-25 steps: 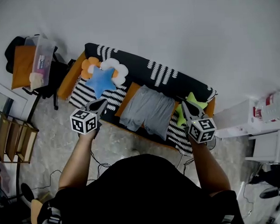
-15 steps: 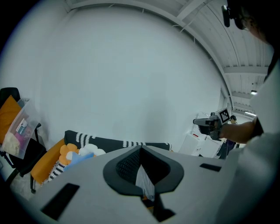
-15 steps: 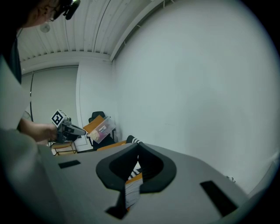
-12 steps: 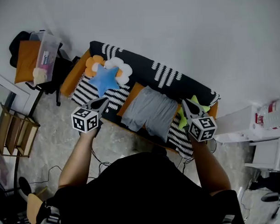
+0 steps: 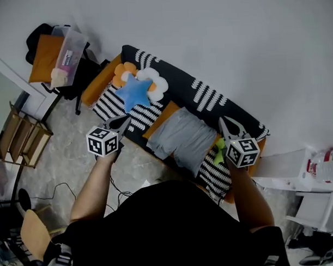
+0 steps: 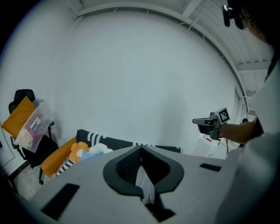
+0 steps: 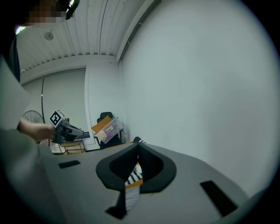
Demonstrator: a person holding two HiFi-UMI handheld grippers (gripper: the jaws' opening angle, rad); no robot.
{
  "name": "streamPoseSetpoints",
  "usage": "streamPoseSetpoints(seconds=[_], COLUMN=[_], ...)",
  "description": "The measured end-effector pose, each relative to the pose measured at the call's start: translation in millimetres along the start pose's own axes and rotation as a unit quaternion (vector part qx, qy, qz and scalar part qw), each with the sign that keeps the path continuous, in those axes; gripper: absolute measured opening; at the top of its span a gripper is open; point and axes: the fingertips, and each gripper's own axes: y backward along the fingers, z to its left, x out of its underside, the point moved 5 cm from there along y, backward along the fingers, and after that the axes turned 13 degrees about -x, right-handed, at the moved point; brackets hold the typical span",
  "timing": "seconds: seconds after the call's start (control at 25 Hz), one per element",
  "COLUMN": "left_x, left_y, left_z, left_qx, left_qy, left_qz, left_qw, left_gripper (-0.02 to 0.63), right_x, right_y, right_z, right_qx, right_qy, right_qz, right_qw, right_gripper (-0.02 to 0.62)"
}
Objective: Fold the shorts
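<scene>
Lying on the sofa (image 5: 175, 80), shorts (image 5: 183, 137) point waistband toward its back; left gripper (image 5: 125, 119) and right gripper (image 5: 223, 120) hover closed, empty

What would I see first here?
A bright blue star pillow sits at the left end of the striped sofa. Grey shorts lie flat in the middle. The left claw and right claw are shut and empty, one on each side of the shorts.
</scene>
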Motion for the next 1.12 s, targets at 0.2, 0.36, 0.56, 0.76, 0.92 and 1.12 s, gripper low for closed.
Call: streamPoseSetpoints(seconds=[0.2,0.36,0.56,0.76,0.92,1.12], left_x=[-1.4,-2.1,-1.3,-0.9,-0.4,1.4], left_y=[-7.5,-13.0,-13.7,-7.4,-2.7,2.4], left_z=[-6.9,-12.8,-23.0,-33.2,-46.1,-64.0], left_qx=[-0.031,-0.054,-0.085,-0.115,-0.138,-0.161], left_qy=[0.017,0.029,0.045,0.059,0.067,0.077], left_qz=[0.001,-0.001,-0.003,-0.005,-0.01,-0.014], left_qw=[0.9994,0.9981,0.9953,0.9916,0.988,0.9838], left_gripper=[0.018,0.018,0.018,0.018,0.018,0.018], right_x=[-3.7,-7.6,-15.5,-20.7,-27.7,-35.9], right_y=[-20.4,-37.0,-54.7,-68.3,-76.9,-84.9], right_z=[-29.2,-48.9,-68.5,-82.2,-89.7,-97.0], right_qx=[-0.034,-0.06,-0.097,-0.128,-0.157,-0.185], right_qy=[0.002,0.008,0.021,0.028,0.037,0.045], right_qz=[0.011,0.02,0.029,0.035,0.033,0.03], right_qw=[0.999,0.998,0.995,0.991,0.986,0.981], right_gripper=[0.009,0.009,0.009,0.009,0.009,0.009])
